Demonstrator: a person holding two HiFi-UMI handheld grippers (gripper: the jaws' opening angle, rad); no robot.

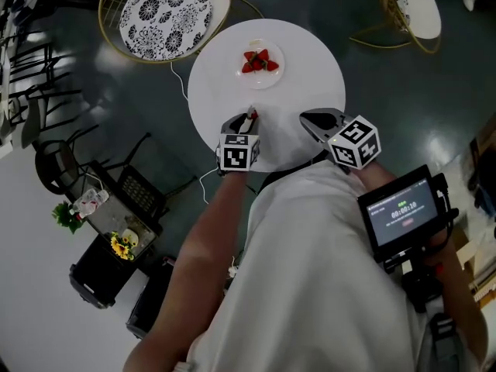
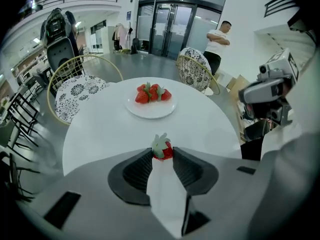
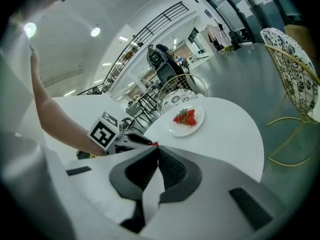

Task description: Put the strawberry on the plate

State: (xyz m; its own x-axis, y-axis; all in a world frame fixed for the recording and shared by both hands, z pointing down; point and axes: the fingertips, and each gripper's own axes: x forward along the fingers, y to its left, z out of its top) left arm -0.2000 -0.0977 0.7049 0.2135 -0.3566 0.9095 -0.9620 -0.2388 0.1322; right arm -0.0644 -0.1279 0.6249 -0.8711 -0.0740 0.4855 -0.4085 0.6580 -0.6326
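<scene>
A white plate (image 1: 262, 76) with several strawberries (image 1: 258, 60) sits at the far side of the round white table (image 1: 310, 76). Close to the table's near edge, my left gripper (image 1: 249, 118) points steeply down and is shut on a single strawberry (image 2: 163, 149), whose green leaves face up between the jaw tips. The left gripper view has the plate (image 2: 151, 110) well beyond those jaws. My right gripper (image 1: 307, 119) hovers at the near edge to the right, jaws together with nothing in them. In the right gripper view the tips (image 3: 157, 149) meet, and the plate (image 3: 189, 126) lies ahead.
Two wire chairs with patterned cushions (image 1: 164, 10) (image 1: 411, 2) stand behind the table. A black cart with a sunflower (image 1: 118, 246) is on the floor at the left. A small screen device (image 1: 403, 211) hangs at my right side. A person (image 2: 220, 41) stands far off.
</scene>
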